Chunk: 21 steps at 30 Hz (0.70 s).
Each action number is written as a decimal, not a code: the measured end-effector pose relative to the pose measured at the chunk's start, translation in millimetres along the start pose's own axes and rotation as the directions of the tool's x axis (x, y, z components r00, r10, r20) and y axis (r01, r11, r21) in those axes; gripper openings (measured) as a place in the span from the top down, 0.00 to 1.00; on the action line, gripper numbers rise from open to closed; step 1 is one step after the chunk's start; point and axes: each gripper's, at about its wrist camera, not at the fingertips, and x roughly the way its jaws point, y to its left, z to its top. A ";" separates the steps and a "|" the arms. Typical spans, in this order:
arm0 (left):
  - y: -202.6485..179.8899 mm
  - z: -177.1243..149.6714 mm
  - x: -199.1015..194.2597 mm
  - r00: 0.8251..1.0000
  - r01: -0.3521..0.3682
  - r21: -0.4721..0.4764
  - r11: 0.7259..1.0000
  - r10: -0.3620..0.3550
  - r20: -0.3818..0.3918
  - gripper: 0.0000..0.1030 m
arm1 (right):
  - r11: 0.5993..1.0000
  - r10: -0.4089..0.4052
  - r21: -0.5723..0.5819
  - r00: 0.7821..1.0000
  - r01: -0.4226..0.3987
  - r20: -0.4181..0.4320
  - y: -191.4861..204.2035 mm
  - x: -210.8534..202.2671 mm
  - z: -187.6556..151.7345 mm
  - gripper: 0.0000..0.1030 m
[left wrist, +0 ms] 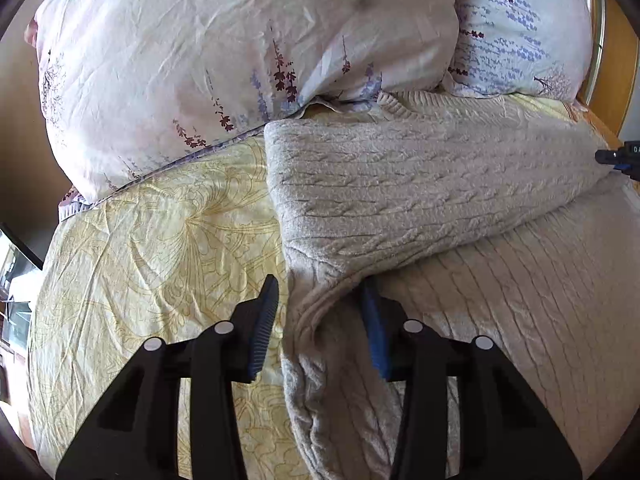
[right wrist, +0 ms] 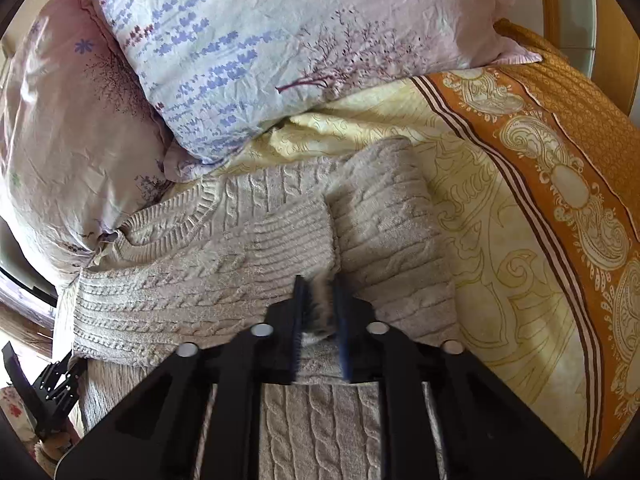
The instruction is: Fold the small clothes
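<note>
**Ana:** Between the right gripper's (right wrist: pixel 319 320) fingers (right wrist: pixel 299 320) sits a bunched bit of the beige knitted sweater (right wrist: pixel 192 292). They are pressed nearly together on it, close to the end of the sleeve (right wrist: pixel 384 216) that is folded across the chest. It looks like a thin pinch of loose knit, not the whole layer.

**Ben:** So the risk there is slipping?

**Ana:** I'd say so. Cable knit stretches, and if that hand lifts or drags, the pinch could pull out, or the top layer could come away while the layer under it stays on the bed.

**Ben:** And the other hand?

**Ana:** The left gripper's (left wrist: pixel 320 320) fingers (left wrist: pixel 264 320) stand apart with the sweater's folded edge (left wrist: pixel 316 300) between them. One blue pad is tucked under the fold; the other is clear of the fabric, over the yellow sheet (left wrist: pixel 140 260). I don't see them pressing.

**Ben:** Then one side is gripped and one isn't.

**Ana:** Right. If both hands move now, I'd expect the fold to skew and the sleeve to slide off its place.

**Ben:** Anything around it?

**Ana:** The sweater lies on the bed with its collar (right wrist: pixel 168 220) right against the pillows (right wrist: pixel 260 40), so a push that way could ruck it against them.
</note>
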 end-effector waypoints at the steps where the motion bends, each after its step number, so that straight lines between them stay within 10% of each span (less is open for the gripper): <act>1: 4.4 1.1 0.4 1.000 0.012 -0.030 0.999 -0.012 -0.002 0.77 | 1.000 0.016 -0.003 1.000 -0.016 0.022 0.3 -2.6 1.6 0.93; 4: 17.6 1.9 1.7 0.999 0.037 -0.139 0.990 -0.035 0.012 0.87 | 0.996 0.078 -0.049 0.976 -0.069 0.205 17.8 -31.6 0.3 0.93; 10: 52.3 -11.0 4.9 0.992 0.128 -0.371 0.920 -0.126 0.028 0.86 | 0.999 -0.031 -0.035 0.997 0.034 0.074 8.9 -6.6 -8.8 0.93; 13: 46.4 -13.2 -0.6 0.992 0.125 -0.339 0.932 -0.124 0.026 0.76 | 0.999 -0.032 0.004 0.999 0.032 0.033 0.8 -4.2 -14.2 0.92; 17: 49.5 -26.9 -22.2 0.970 0.242 -0.343 0.908 -0.226 0.084 0.55 | 0.996 0.075 0.051 0.996 -0.077 0.038 -15.8 -37.0 -18.2 0.48; 21: 53.7 -47.1 -46.5 0.928 0.373 -0.325 0.869 -0.349 0.131 0.50 | 0.983 0.162 0.082 0.986 -0.165 0.045 -58.4 -86.0 -37.4 0.45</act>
